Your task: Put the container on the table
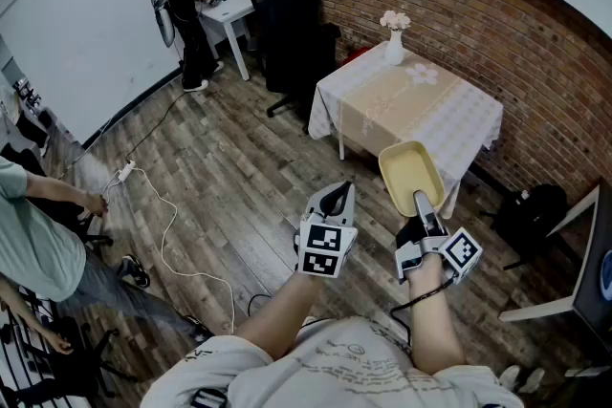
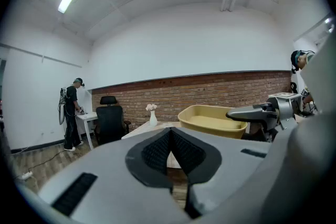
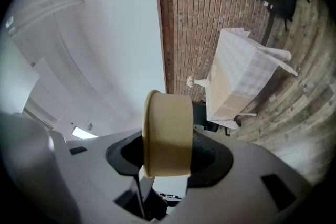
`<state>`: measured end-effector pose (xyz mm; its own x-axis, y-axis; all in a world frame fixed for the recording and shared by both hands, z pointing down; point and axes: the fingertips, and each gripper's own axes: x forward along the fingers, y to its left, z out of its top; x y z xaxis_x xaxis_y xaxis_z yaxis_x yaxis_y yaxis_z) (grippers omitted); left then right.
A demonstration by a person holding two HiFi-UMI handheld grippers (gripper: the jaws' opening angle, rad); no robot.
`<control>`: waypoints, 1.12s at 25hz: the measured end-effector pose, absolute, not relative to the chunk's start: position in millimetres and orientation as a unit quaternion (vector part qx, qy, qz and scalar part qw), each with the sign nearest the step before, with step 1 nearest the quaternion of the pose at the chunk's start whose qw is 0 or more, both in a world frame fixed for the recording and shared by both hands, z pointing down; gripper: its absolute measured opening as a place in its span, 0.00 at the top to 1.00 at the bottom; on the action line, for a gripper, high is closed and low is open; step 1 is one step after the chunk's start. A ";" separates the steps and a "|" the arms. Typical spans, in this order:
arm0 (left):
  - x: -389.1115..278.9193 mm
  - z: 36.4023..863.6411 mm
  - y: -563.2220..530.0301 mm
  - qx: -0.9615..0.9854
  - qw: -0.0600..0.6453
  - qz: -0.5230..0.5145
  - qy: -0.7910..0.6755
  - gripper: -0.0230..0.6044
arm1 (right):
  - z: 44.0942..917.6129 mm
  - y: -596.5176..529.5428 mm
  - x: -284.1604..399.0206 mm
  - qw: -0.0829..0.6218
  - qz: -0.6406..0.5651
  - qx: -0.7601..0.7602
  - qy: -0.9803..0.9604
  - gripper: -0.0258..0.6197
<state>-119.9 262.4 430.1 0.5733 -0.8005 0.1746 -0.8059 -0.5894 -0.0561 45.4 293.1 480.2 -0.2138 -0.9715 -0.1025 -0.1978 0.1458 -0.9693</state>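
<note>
In front of the table (image 1: 459,124), the right gripper (image 1: 421,205) holds the container (image 1: 411,175) up in the air, with its jaws clamped on the near end and 1 jaw reaching over the rim. The container is a pale yellow tub, open side up and roughly level. It touches nothing but the gripper. In the head view it overlaps the near corner of the cloth, while the right gripper view shows the table some way ahead, so the tub is not on it. The left gripper (image 1: 335,198) hangs just beside the right one, at its left, with its 2 jaws closed together and nothing between them. The table wears a white checked cloth with a beige panel down the middle. A white vase (image 1: 394,48) of pale flowers stands near its far edge, close to the brick wall (image 1: 459,5). A black chair (image 1: 292,24) sits to the left of the table, next to a white desk (image 1: 232,10) where a person (image 1: 186,5) in black stands. A white cable (image 1: 167,234) trails across the wood floor (image 1: 220,177), and a black bag (image 1: 531,210) lies by the wall at the right. Another person (image 1: 38,244), in a green shirt, is at the left edge.
</note>
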 end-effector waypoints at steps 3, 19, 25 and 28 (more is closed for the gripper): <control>-111.5 429.4 264.8 0.886 0.019 0.087 -0.456 0.96 | 479.4 295.5 52.7 0.419 -0.459 -0.462 0.633 0.65; -58.5 440.2 281.0 0.880 0.022 0.076 -0.468 0.96 | 476.7 308.2 97.3 0.422 -0.460 -0.431 0.652 0.65; -39.4 444.6 282.4 0.881 0.027 0.087 -0.465 0.96 | 482.0 307.1 113.1 0.424 -0.466 -0.424 0.651 0.65; -33.1 444.4 276.7 0.880 0.026 0.088 -0.467 0.96 | 482.6 299.5 116.1 0.422 -0.467 -0.418 0.656 0.65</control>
<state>-33.1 276.7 444.4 0.5490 -0.8164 0.1789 -0.8254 -0.5633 -0.0374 116.1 299.5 482.6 -0.2957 -0.9413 -0.1629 -0.1544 0.2154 -0.9642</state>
